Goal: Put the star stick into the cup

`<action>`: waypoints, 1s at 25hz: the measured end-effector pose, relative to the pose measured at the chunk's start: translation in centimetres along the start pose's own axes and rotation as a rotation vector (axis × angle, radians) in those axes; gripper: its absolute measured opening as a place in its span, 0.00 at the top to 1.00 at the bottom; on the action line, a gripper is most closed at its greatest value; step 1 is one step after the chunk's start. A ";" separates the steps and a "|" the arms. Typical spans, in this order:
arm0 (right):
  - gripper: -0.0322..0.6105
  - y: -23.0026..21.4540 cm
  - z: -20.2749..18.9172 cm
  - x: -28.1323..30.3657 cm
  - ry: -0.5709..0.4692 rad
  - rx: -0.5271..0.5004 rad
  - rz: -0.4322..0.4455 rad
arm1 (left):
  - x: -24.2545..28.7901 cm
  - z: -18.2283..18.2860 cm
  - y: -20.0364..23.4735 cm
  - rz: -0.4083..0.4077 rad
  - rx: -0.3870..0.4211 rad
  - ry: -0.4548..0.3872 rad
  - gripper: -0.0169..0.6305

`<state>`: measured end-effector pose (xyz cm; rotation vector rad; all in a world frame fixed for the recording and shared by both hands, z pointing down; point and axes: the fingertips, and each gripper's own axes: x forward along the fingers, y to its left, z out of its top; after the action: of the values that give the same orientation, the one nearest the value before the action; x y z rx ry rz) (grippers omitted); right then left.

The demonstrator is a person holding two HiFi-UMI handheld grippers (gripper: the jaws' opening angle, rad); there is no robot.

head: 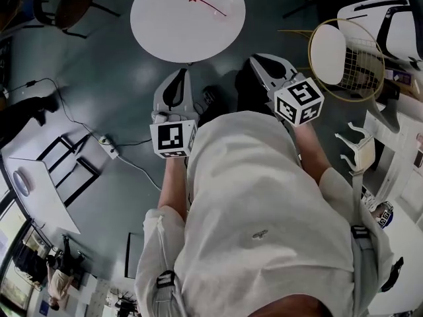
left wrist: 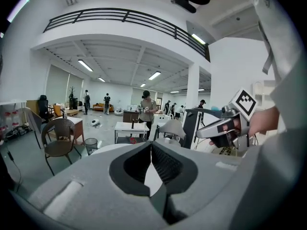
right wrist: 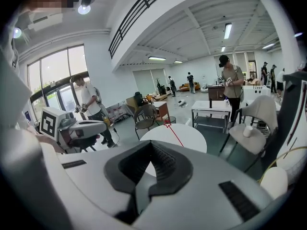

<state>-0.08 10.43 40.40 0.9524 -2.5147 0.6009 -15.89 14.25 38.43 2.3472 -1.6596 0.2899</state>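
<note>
The star stick (head: pixel 206 2), a thin red rod with a red outlined star at its far end, lies on the round white table (head: pixel 165 25) ahead of me. The right gripper view shows the stick (right wrist: pixel 173 133) on the table (right wrist: pixel 189 138) beyond the jaws. A small white cup (right wrist: pixel 247 131) stands on a grey chair seat to the right of the table. My left gripper (head: pixel 178 76) and right gripper (head: pixel 263 61) are held over the floor short of the table. Both are shut with nothing in them. From the left gripper view (left wrist: pixel 151 145) the stick is hidden.
A gold wire chair (head: pixel 360 61) with a white cushion stands at the right, with white furniture (head: pixel 386 25) beyond it. A cable and power strip (head: pixel 108 146) lie on the floor at the left, near a white table (head: pixel 39 193). Several people stand far off.
</note>
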 end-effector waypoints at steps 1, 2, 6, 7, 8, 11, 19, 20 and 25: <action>0.94 0.1 0.0 -0.4 -0.005 0.001 -0.001 | 0.0 0.0 -0.4 -0.009 0.000 0.003 0.95; 0.94 0.3 0.1 -0.7 -0.011 0.001 0.000 | 0.1 0.1 -0.7 -0.019 0.001 0.005 0.95; 0.94 0.6 0.7 -1.7 -0.038 -0.002 0.008 | 0.7 0.7 -1.9 -0.053 0.012 0.002 0.95; 0.94 0.6 1.0 -2.0 -0.048 0.000 0.008 | 0.9 0.9 -2.2 -0.058 0.010 0.001 0.95; 0.94 0.6 1.3 -2.3 -0.060 0.000 0.008 | 1.0 1.1 -2.5 -0.062 0.006 -0.001 0.95; 0.94 0.9 2.2 -3.4 -0.092 -0.017 0.013 | 1.4 2.0 -3.6 -0.078 -0.012 -0.011 0.95; 0.94 1.1 1.9 -4.9 -0.127 0.001 0.005 | 2.5 1.7 -6.4 -0.158 0.003 0.016 0.95; 0.94 1.1 1.6 -4.9 -0.122 0.006 0.004 | 2.5 1.5 -6.6 -0.163 0.004 0.021 0.95; 0.94 0.9 0.9 -5.1 -0.117 0.031 -0.016 | 2.0 1.2 -6.4 -0.168 0.006 0.028 0.95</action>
<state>2.68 13.24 36.97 1.0463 -2.6045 0.5975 -9.18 14.09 37.34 2.4564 -1.4395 0.2931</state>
